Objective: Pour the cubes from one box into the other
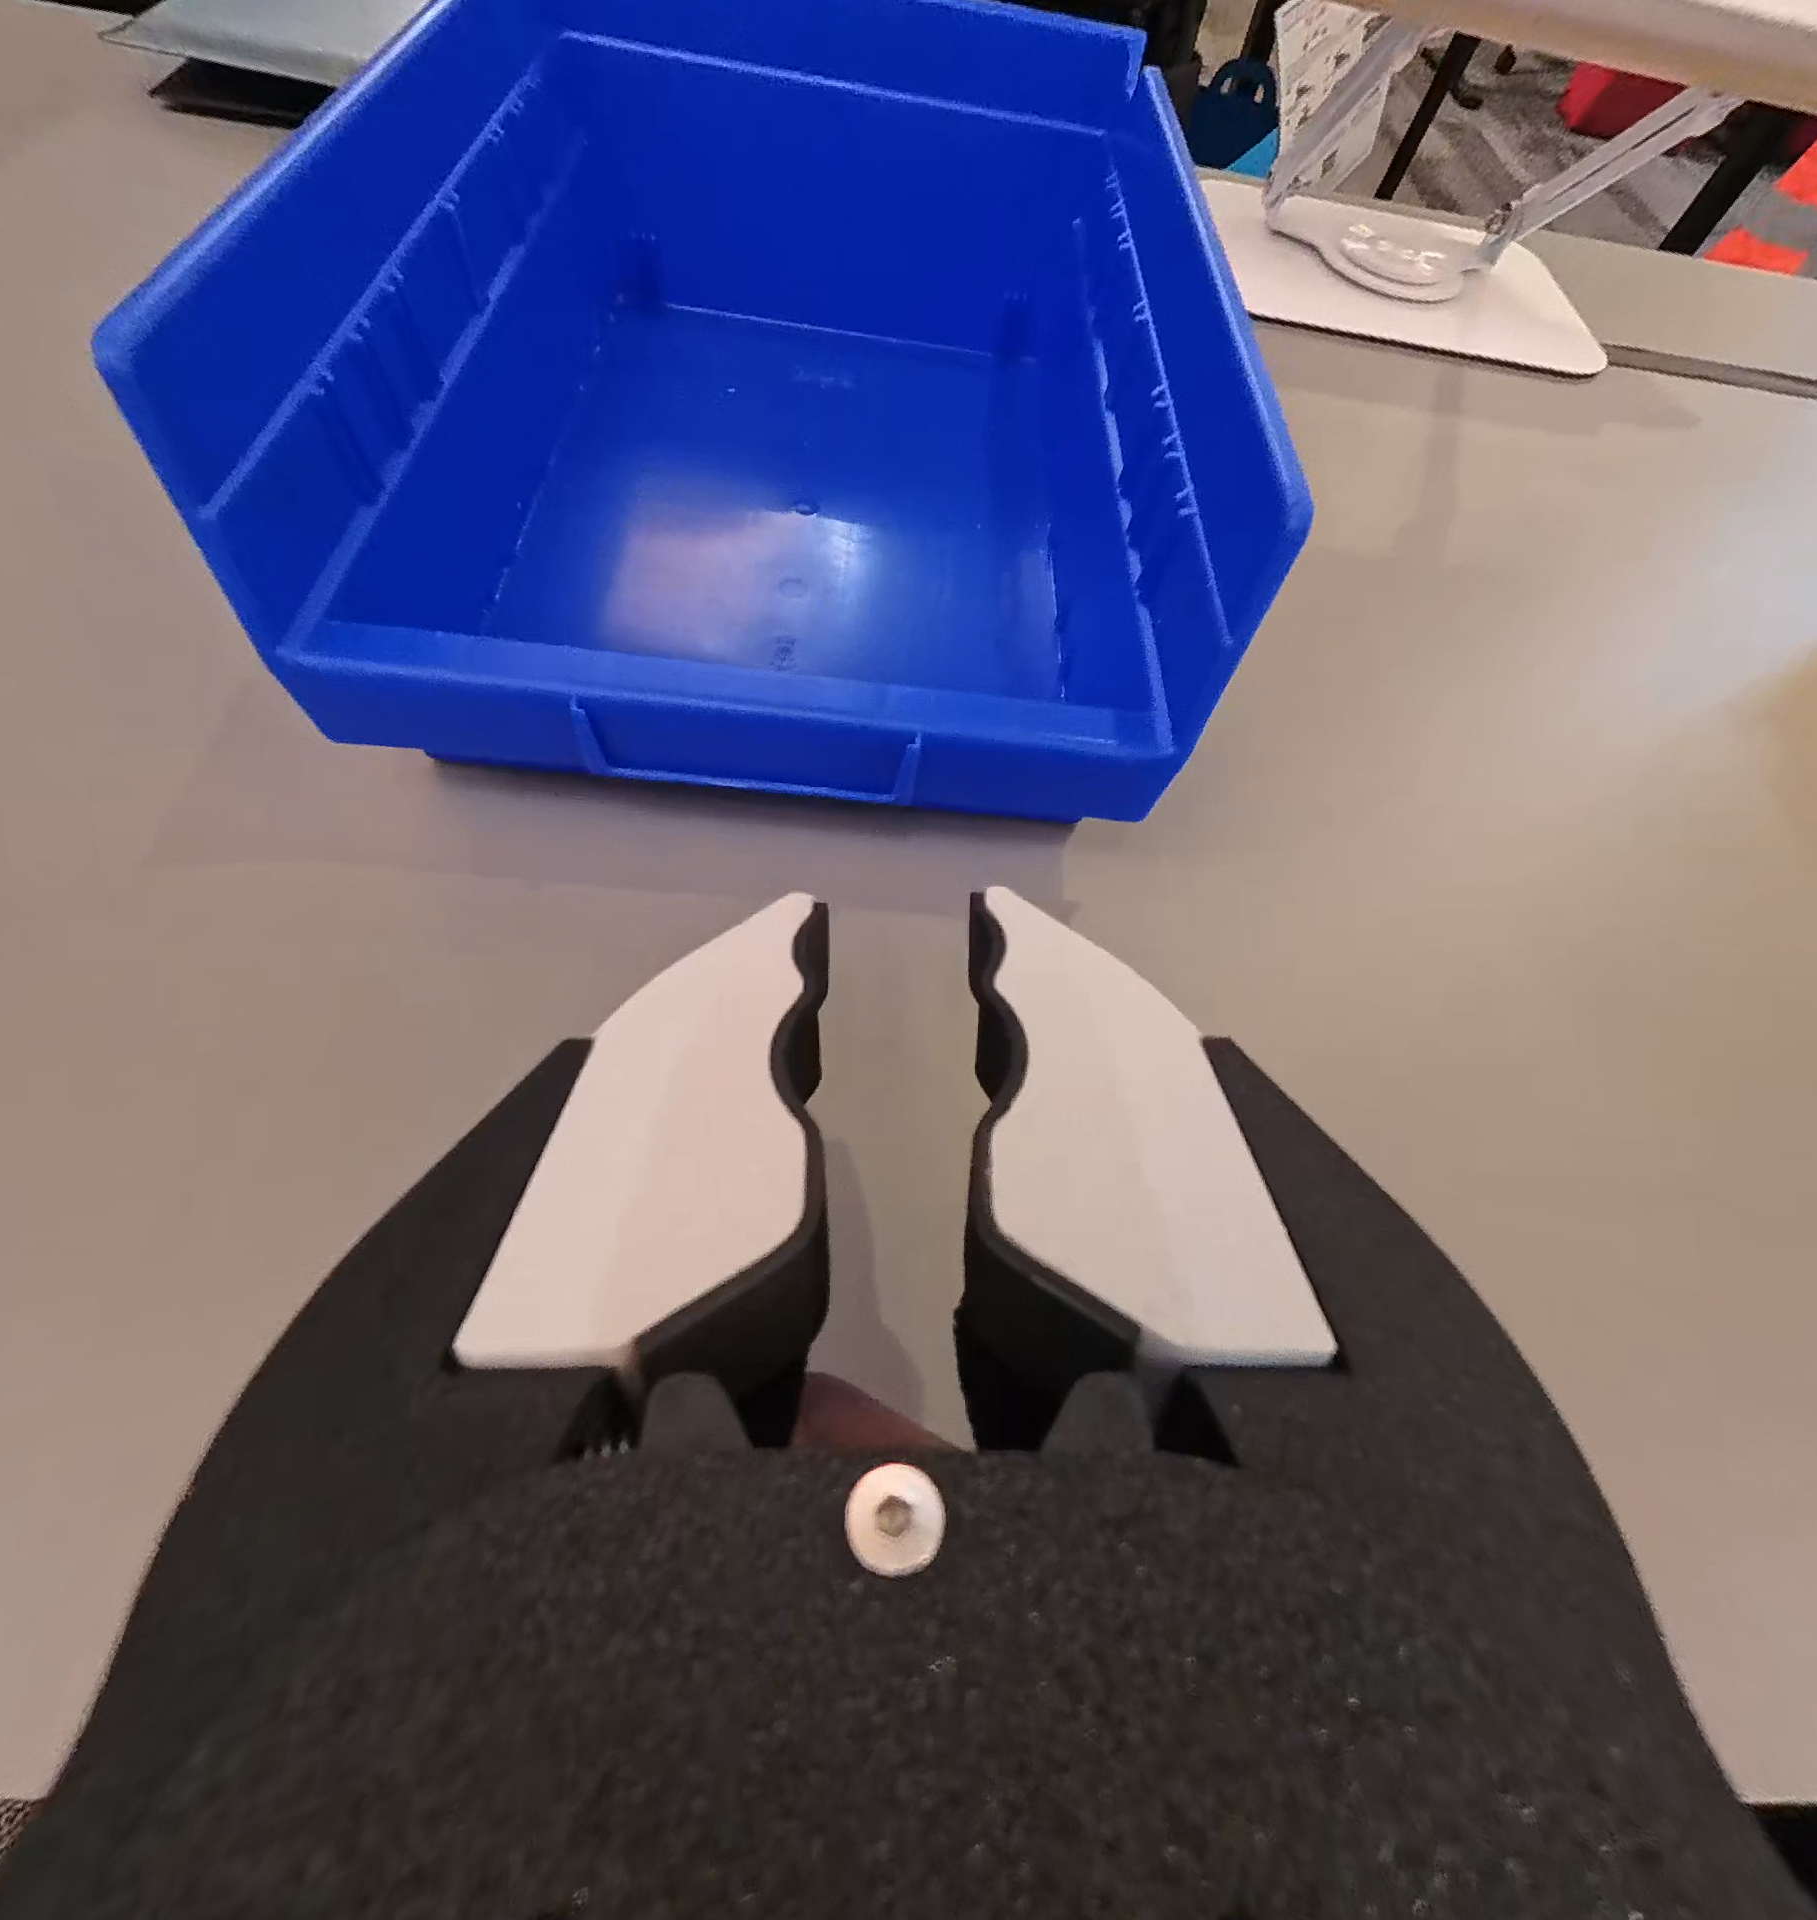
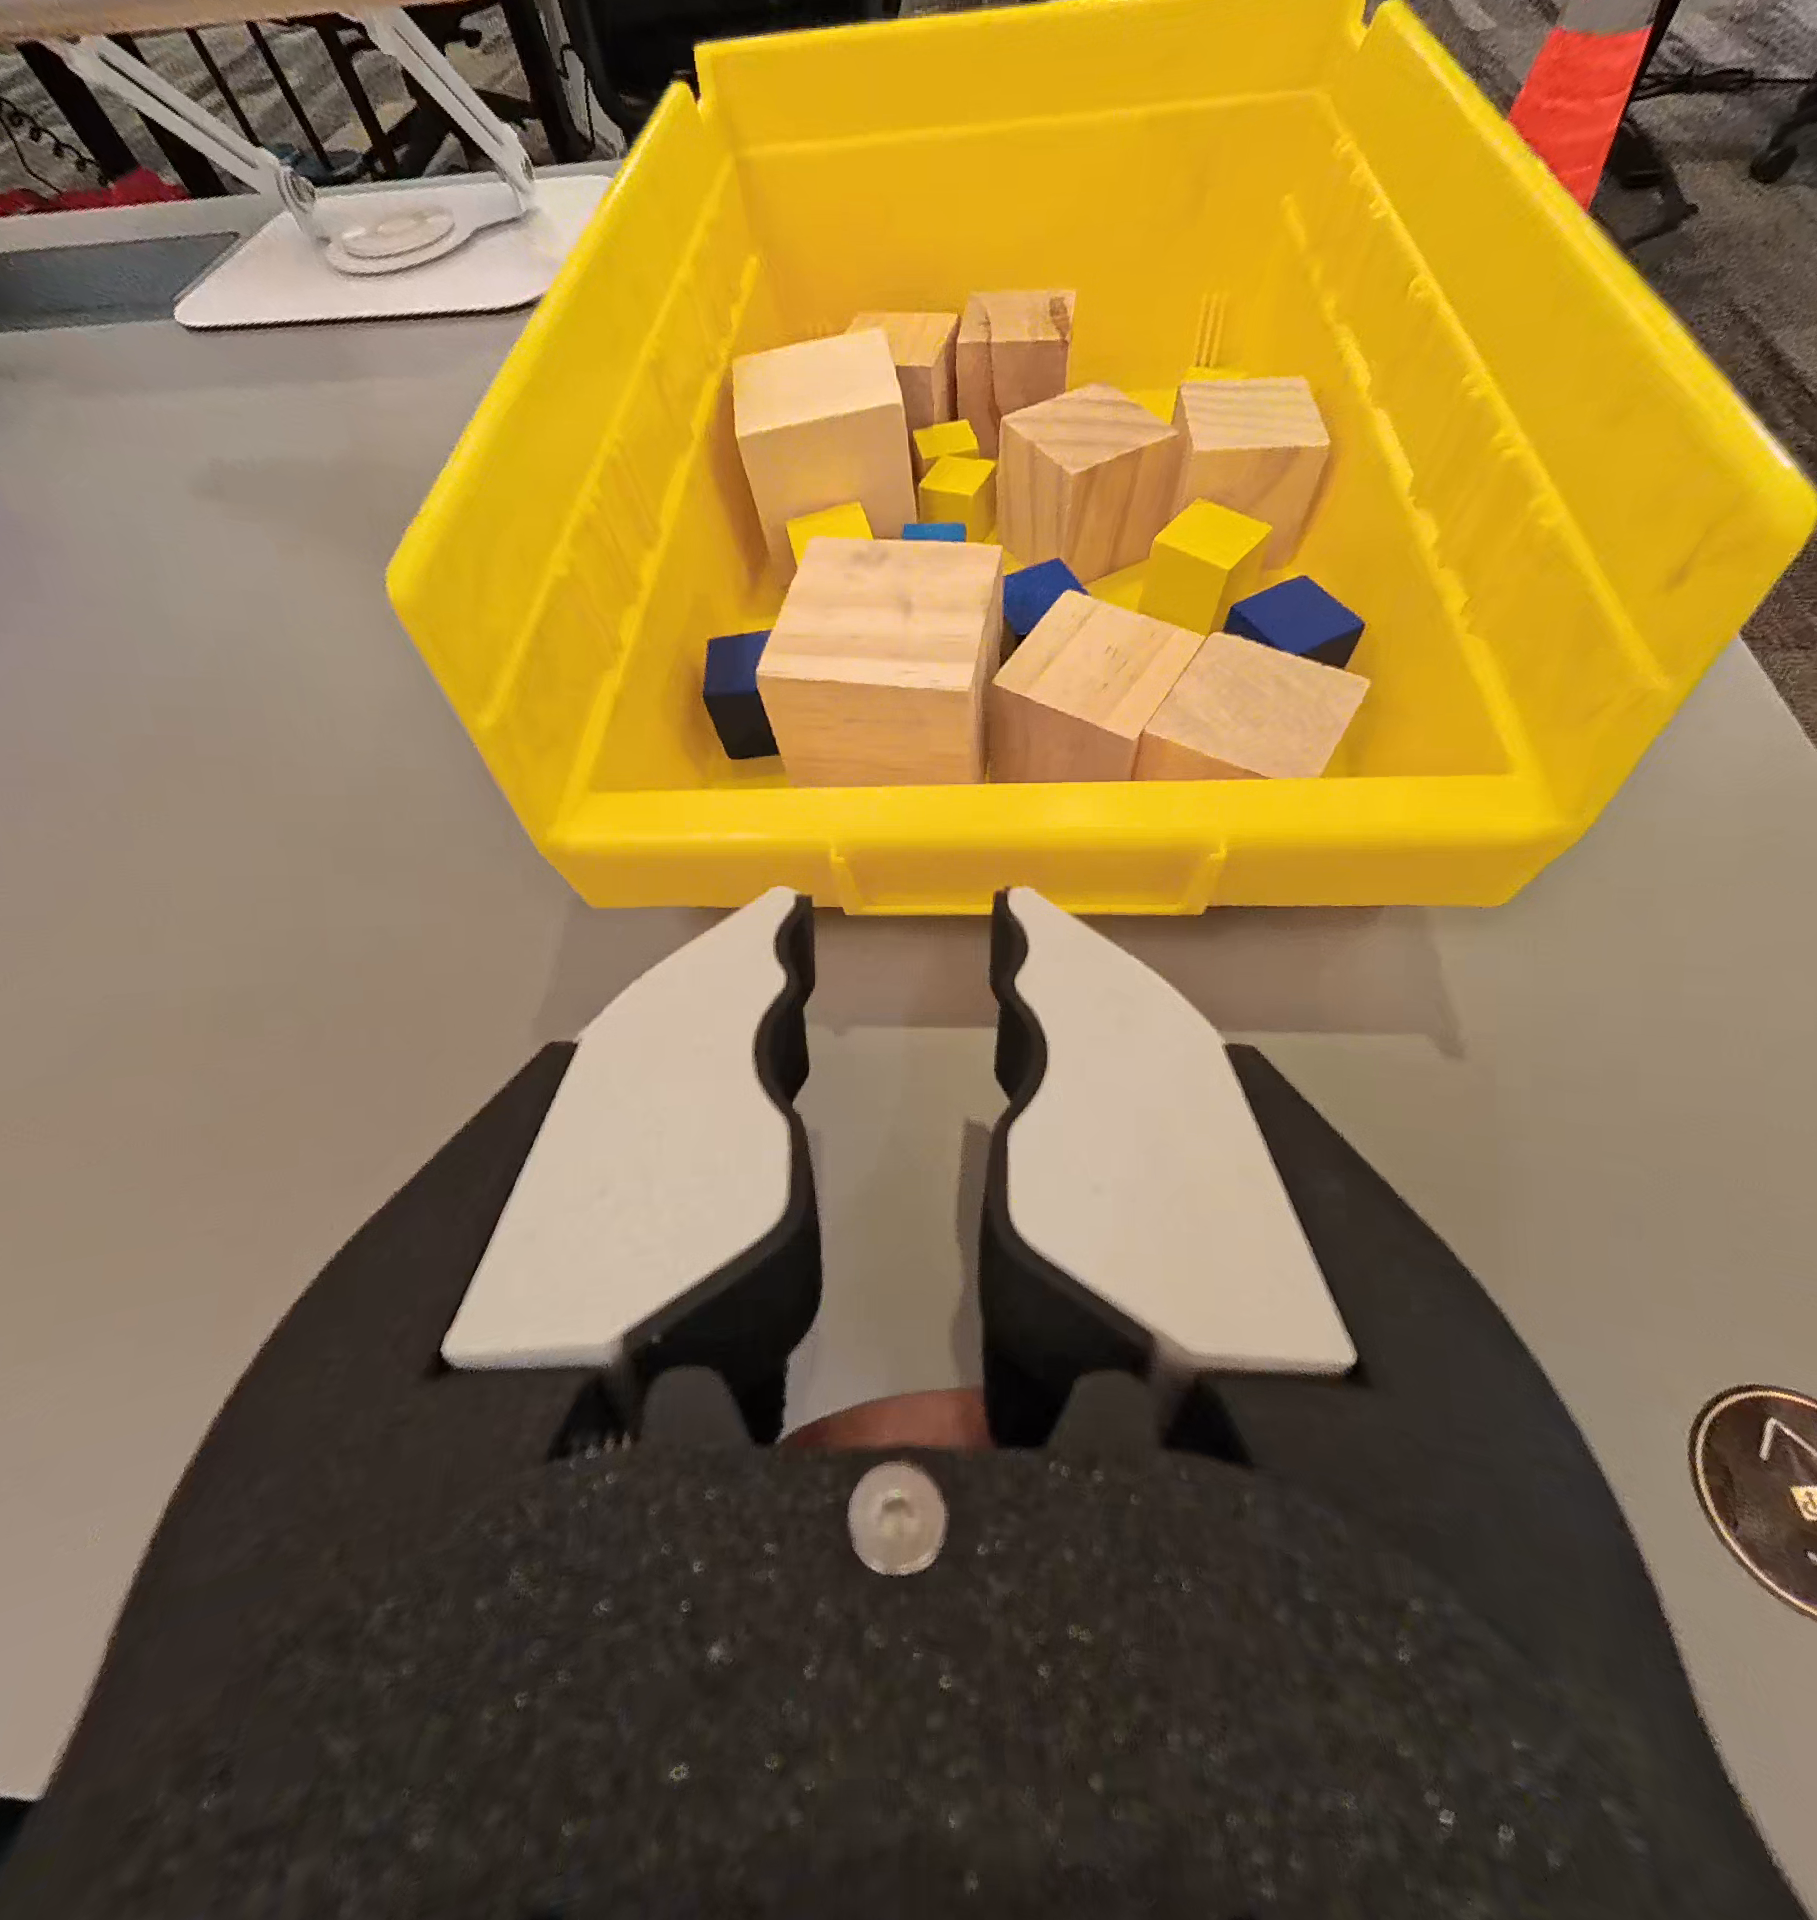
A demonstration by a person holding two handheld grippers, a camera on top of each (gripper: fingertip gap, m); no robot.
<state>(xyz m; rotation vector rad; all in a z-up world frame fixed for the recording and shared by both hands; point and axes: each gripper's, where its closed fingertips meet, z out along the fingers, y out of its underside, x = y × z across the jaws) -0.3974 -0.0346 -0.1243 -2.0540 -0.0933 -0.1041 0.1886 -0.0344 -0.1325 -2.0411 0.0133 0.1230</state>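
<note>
Your left gripper point(image 1: 899, 904) has its fingers point(image 1: 696, 1122) narrowly parted, holding nothing, just short of the empty blue box point(image 1: 395, 416) on the grey desk point(image 1: 1506, 831). Your right gripper point(image 2: 902, 902) has its fingers point(image 2: 665, 1132) likewise parted and empty, tips just beside the near wall of the yellow box point(image 2: 1029, 842). Wooden, yellow and blue cubes point(image 2: 883, 665) lie piled inside it.

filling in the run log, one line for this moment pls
left gripper open | right gripper open | cubes in yellow box | blue box empty
</note>
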